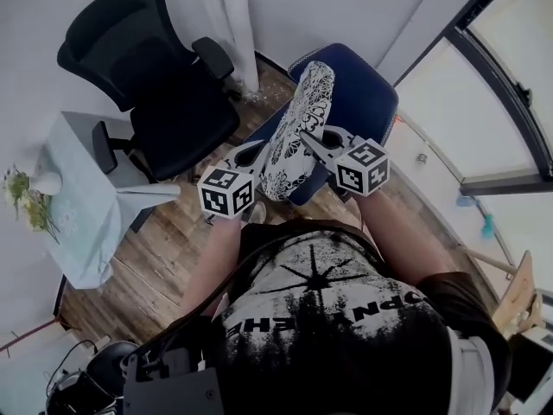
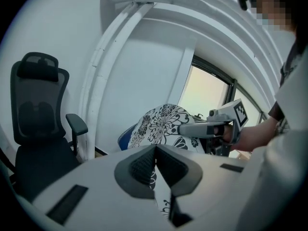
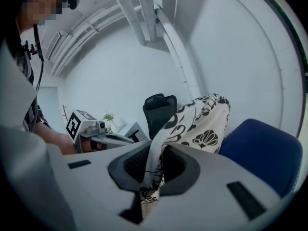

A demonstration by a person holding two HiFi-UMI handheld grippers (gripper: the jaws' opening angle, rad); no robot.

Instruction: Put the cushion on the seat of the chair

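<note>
A white cushion with a black flower print hangs upright between my two grippers, above the blue chair. My left gripper is shut on the cushion's left edge, and the fabric runs down between its pads. My right gripper is shut on the right edge, with a fold of the cushion pinched between its jaws. The blue chair's seat lies below and beyond the cushion. From the left gripper view the right gripper shows across the cushion. From the right gripper view the left gripper shows likewise.
A black office chair with armrests stands left of the blue chair, close to it. A table with a pale cloth and a small plant is at the far left. The floor is wood. Windows run along the right.
</note>
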